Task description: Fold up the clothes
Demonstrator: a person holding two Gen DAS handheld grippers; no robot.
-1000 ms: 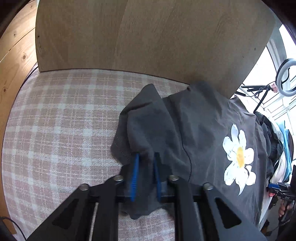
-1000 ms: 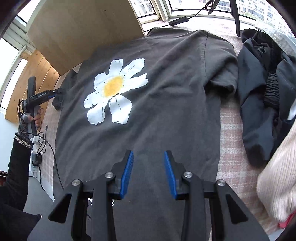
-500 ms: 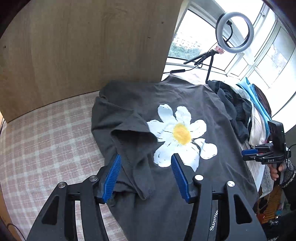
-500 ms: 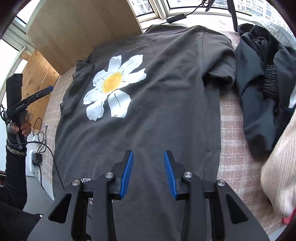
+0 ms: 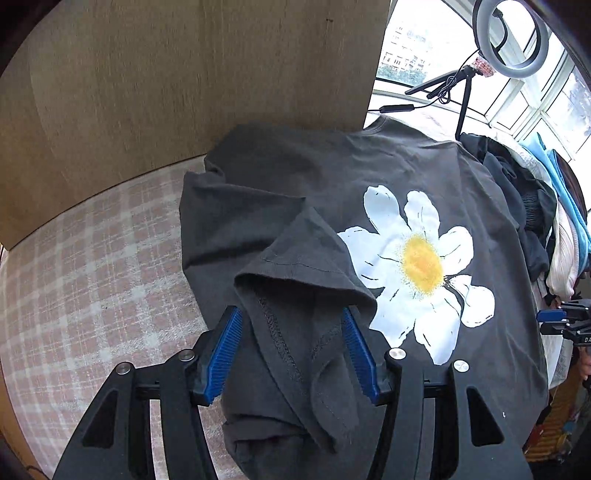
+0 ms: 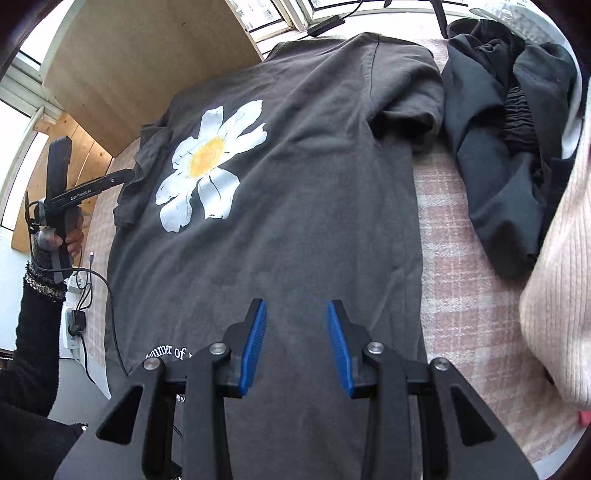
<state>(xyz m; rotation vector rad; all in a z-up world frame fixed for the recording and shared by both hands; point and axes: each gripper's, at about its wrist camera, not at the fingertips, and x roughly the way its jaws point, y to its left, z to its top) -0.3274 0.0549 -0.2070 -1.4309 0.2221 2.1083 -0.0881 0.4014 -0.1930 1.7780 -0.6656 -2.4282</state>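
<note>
My left gripper [image 5: 291,347] stood wide open, its sleeve [image 5: 295,280] lying folded inward over the dark grey cotton T-shirt with a white daisy print [image 6: 295,206], which lay flat on the pink checked cloth [image 6: 465,295]; my right gripper [image 6: 297,341] hovered open above its hem, holding nothing.

I am working in a lived-in home room: a bed or couch under a pink plaid cover [image 5: 92,280], a heap of loose clothes [image 6: 517,122] beside it, a ring light [image 5: 511,35] by bright windows [image 5: 554,96], a wooden panel [image 5: 184,74] behind.
</note>
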